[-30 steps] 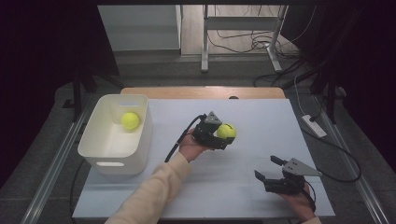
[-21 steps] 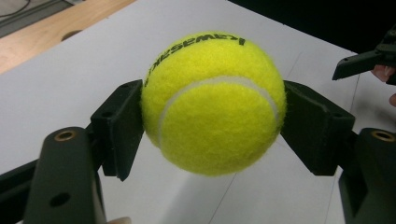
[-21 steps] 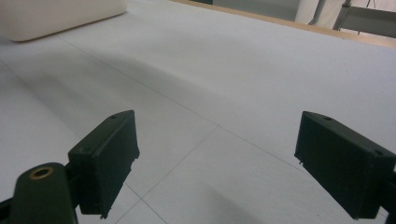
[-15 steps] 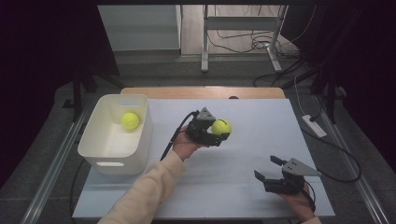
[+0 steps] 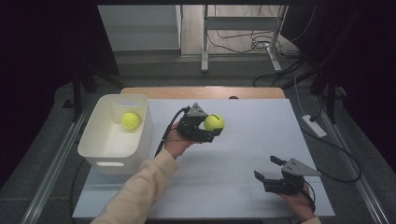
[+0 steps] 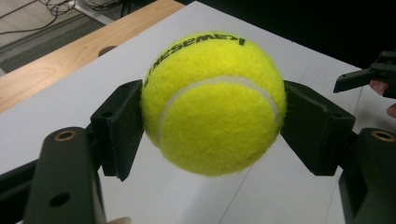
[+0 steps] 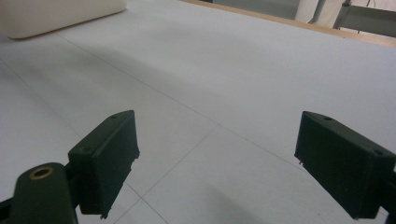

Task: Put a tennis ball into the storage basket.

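right gripper (image 5: 269,170): held low at the near right of the table (image 5: 261,140), jaws wide, nothing between | left gripper (image 5: 208,130): clamped on tennis ball (image 5: 214,122), gripped between both pads above the table's middle | white bin (image 5: 95,149): far left, second ball (image 5: 130,120) inside

Only readable thing is black printed lettering on the fuzzy yellow-green tennis ball (image 6: 212,102), seen in the left gripper view. It's upside down there and looks like "KESEWEX" or similar, first letters hidden, so can't be sure.
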`<state>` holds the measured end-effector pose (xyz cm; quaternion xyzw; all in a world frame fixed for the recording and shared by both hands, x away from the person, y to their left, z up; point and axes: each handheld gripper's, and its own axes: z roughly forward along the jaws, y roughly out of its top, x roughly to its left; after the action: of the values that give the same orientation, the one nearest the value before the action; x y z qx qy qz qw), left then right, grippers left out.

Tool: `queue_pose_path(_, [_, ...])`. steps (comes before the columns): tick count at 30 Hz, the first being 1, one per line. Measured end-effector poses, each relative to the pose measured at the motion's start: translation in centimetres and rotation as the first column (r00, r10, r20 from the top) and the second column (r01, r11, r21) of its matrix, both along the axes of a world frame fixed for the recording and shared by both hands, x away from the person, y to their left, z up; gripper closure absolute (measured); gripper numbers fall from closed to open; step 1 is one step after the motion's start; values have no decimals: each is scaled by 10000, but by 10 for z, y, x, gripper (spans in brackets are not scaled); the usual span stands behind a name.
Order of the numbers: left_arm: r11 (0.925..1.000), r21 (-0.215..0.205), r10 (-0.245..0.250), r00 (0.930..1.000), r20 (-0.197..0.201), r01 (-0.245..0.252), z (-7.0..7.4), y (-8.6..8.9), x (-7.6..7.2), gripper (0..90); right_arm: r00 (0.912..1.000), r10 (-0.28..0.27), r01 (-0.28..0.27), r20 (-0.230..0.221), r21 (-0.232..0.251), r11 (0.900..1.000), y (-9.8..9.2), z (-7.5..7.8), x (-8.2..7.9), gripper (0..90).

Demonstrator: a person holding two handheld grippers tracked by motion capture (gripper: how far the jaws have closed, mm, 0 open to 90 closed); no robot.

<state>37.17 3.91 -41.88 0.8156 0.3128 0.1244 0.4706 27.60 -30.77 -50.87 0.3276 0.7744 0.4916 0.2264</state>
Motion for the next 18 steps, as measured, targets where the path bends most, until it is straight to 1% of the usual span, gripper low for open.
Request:
queue_pose_path(2, [10000, -84, 14, 10000, -28, -14, 1, 2, -1, 272, 10000, 9, -9, -8, 4, 10000, 0, 0, 0, 131])
queue_pose_path(10, [9998, -182, 35, 9999, 101, -34, 6, 7, -5, 272, 10000, 0, 0, 7, -6, 10000, 0, 0, 0, 130])
queue_pose_path(14, [9998, -181, 59, 9999, 151, -56, 8, 8, -6, 272, 10000, -10, 10, 0, 6, 10000, 0, 0, 0, 130])
queue_pose_path(18, [9998, -81, 171, 9997, 145, -170, 10, 10, -7, 272, 10000, -8, 8, 5, 14, 10000, 0, 0, 0, 131])
